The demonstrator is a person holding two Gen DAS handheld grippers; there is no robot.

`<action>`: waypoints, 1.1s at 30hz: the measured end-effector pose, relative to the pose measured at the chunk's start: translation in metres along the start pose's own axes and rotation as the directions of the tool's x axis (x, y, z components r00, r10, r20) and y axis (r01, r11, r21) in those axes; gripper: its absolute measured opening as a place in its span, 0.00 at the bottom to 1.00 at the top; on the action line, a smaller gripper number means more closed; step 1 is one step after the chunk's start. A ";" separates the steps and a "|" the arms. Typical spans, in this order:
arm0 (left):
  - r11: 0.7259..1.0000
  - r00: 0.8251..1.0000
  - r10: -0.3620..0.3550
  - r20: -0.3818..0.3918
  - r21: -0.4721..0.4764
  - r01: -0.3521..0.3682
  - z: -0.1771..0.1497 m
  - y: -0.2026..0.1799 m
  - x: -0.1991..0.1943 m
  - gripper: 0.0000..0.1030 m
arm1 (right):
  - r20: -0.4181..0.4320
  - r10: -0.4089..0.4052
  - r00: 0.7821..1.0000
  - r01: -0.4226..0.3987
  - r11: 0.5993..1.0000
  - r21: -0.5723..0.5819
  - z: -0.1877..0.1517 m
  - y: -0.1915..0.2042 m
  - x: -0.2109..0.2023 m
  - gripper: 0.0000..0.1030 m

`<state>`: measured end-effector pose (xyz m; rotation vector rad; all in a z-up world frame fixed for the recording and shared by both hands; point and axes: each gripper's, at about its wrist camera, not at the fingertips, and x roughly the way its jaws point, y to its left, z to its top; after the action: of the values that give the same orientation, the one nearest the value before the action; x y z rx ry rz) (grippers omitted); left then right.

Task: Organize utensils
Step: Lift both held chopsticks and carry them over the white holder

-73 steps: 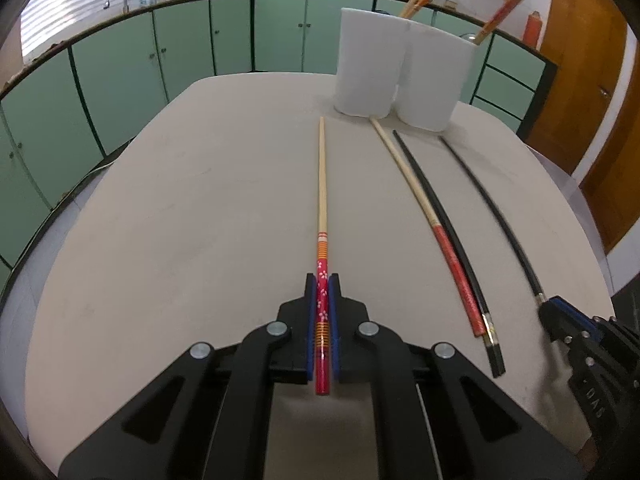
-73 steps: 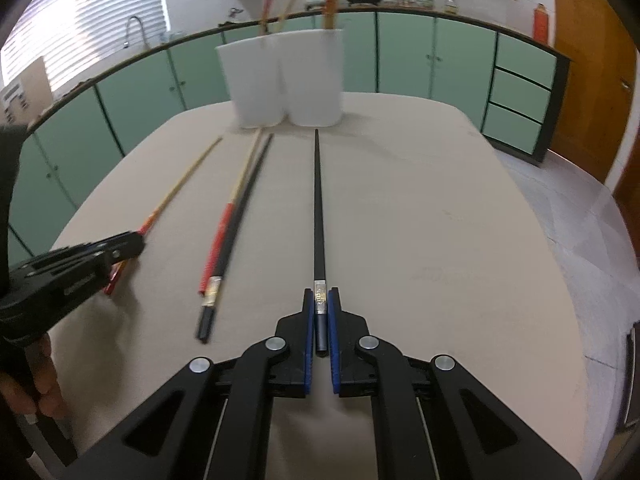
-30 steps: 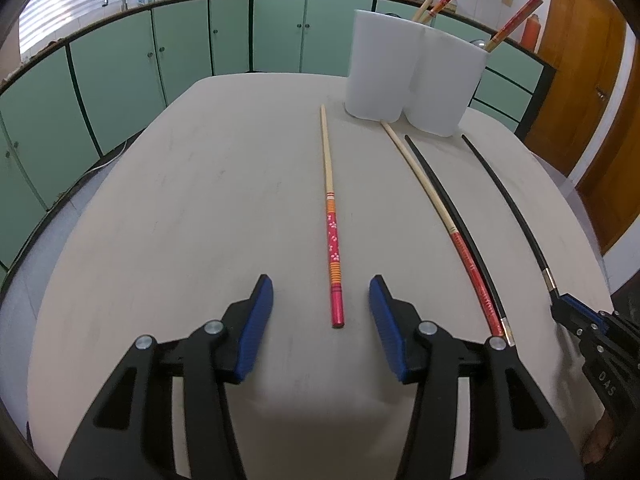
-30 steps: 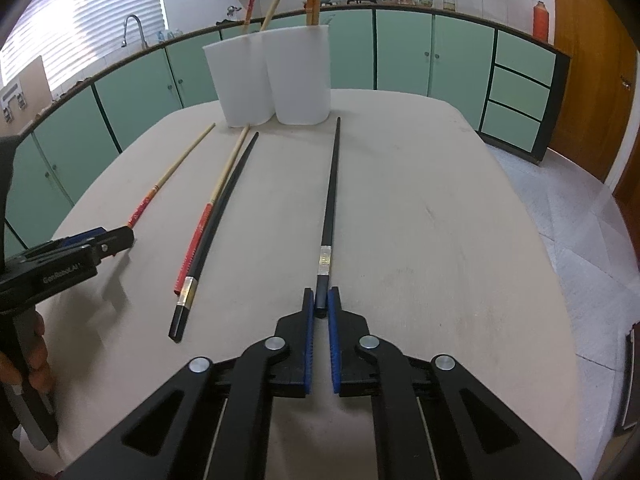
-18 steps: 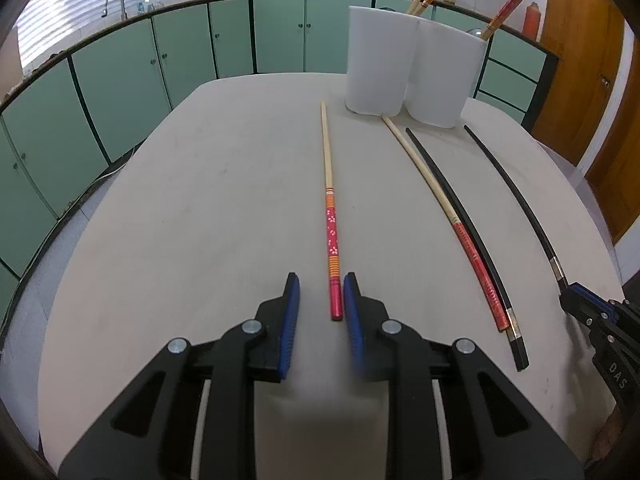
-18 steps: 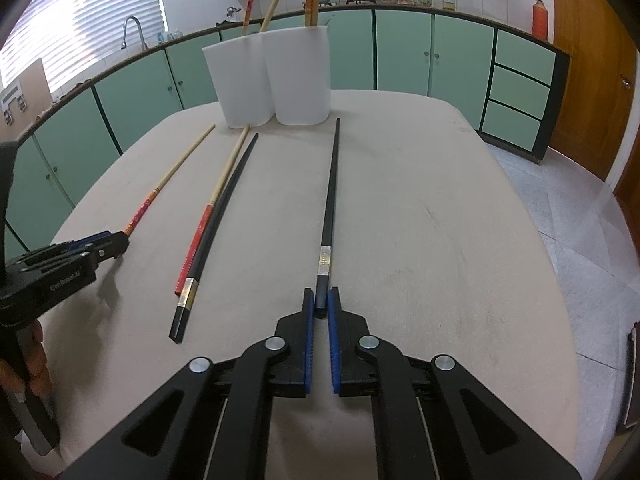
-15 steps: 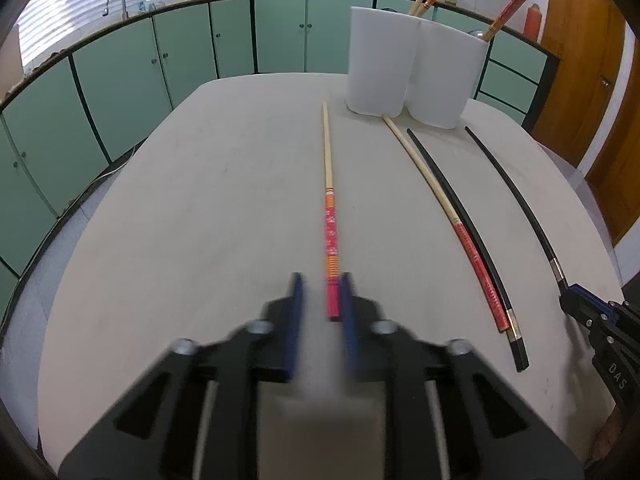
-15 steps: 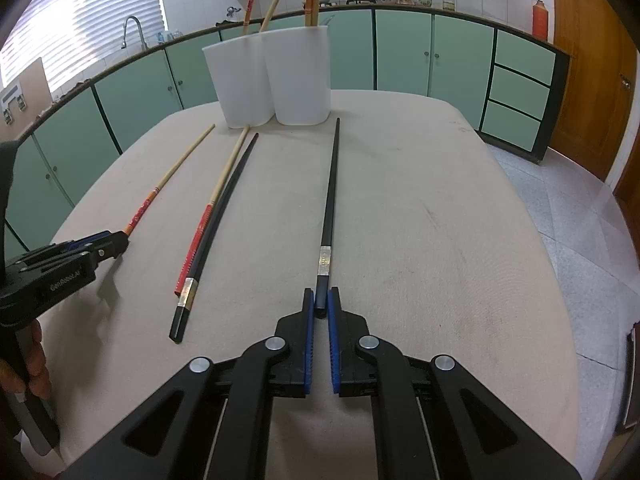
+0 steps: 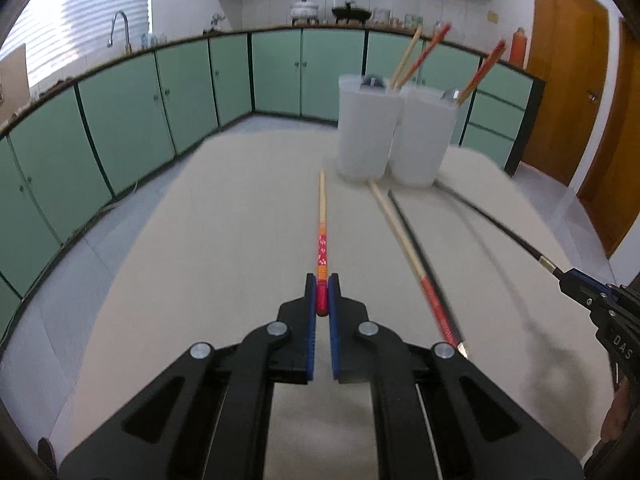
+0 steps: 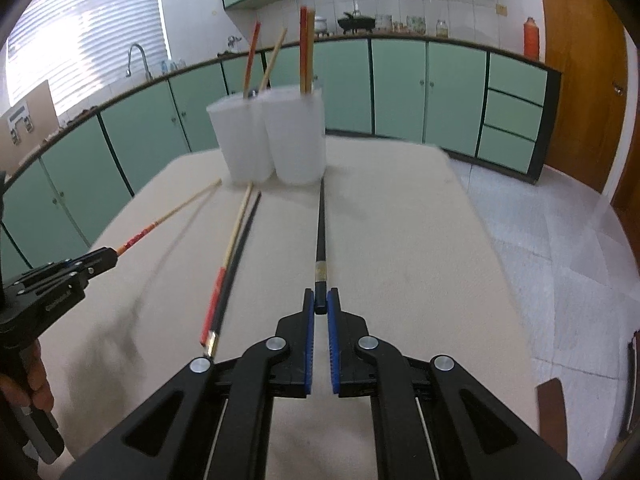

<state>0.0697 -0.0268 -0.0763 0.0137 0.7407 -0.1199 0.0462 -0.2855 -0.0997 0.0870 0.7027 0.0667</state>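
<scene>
Red floral-patterned chopstick (image 9: 321, 246); black chopstick (image 10: 320, 236)

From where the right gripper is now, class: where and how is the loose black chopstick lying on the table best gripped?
Judged best: pinch the black chopstick at its thick silver-banded near end, from above, fingers either side; the red-handled wooden chopstick lies against it.

Black linkage arms, silver rivets, ribbed blue pads on the fingers (image 9: 309, 312)

table (image 9: 208, 248): matt beige | cups (image 9: 366, 128): frosted plastic | chopstick (image 9: 322, 208): wood, red lacquer
</scene>
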 end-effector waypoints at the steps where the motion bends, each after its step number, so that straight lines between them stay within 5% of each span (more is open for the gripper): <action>1: 1.000 1.000 -0.004 0.015 0.000 0.004 0.005 -0.001 -0.005 0.05 | 0.014 0.000 1.000 0.000 1.000 -0.001 0.005 -0.001 -0.005 0.06; 13: 0.999 0.978 -0.047 0.205 0.013 0.045 0.070 -0.008 -0.063 0.05 | 0.140 0.033 0.990 -0.033 0.999 -0.003 0.064 -0.008 -0.054 0.06; 23: 0.995 0.956 -0.102 0.274 0.019 0.101 0.111 -0.017 -0.087 0.05 | 0.178 0.090 0.980 -0.087 0.996 -0.027 0.115 -0.006 -0.070 0.06; 33: 0.990 0.945 -0.141 0.296 0.036 0.137 0.118 -0.021 -0.096 0.04 | 0.180 0.133 0.975 -0.125 0.990 -0.060 0.138 0.001 -0.073 0.06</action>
<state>0.0761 -0.0442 0.0765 -0.0421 0.4384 -0.2568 0.0798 -0.2986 0.0517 0.0910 0.5103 0.1980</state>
